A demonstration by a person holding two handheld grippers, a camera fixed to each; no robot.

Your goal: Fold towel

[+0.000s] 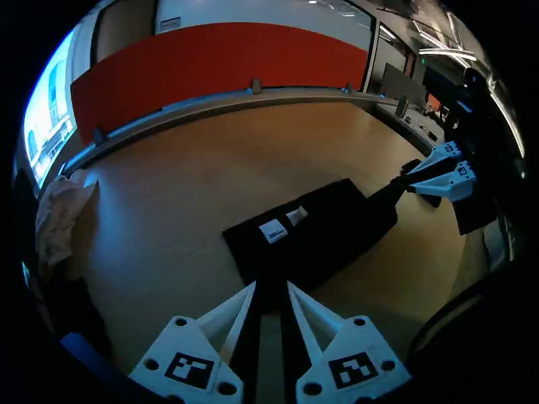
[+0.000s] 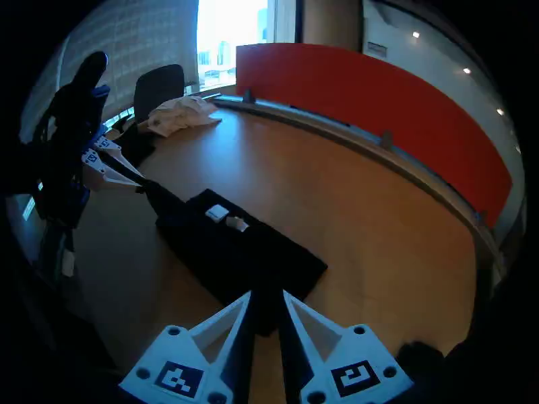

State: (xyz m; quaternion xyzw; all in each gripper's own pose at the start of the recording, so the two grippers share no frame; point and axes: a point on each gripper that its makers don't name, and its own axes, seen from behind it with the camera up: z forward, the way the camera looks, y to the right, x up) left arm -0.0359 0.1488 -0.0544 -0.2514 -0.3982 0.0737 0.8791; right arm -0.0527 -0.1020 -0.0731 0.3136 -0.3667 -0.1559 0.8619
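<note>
A black towel [image 1: 323, 232] with two small white labels lies stretched out long on the wooden table [image 1: 222, 168]. My left gripper [image 1: 271, 287] is shut on its near end, with dark cloth pinched between the white fingers. At the far end, my right gripper [image 1: 406, 180] pinches the towel's other corner. In the right gripper view the towel [image 2: 236, 259] runs away from my right gripper [image 2: 266, 295], which is shut on it. My left gripper [image 2: 138, 186] holds the opposite end, slightly raised off the table.
A crumpled beige cloth [image 1: 60, 209] [image 2: 178, 113] lies at the table's edge beside a dark chair [image 2: 158, 84]. A red partition [image 1: 222, 64] [image 2: 377, 94] runs along the table's far side. Bare wood surrounds the towel.
</note>
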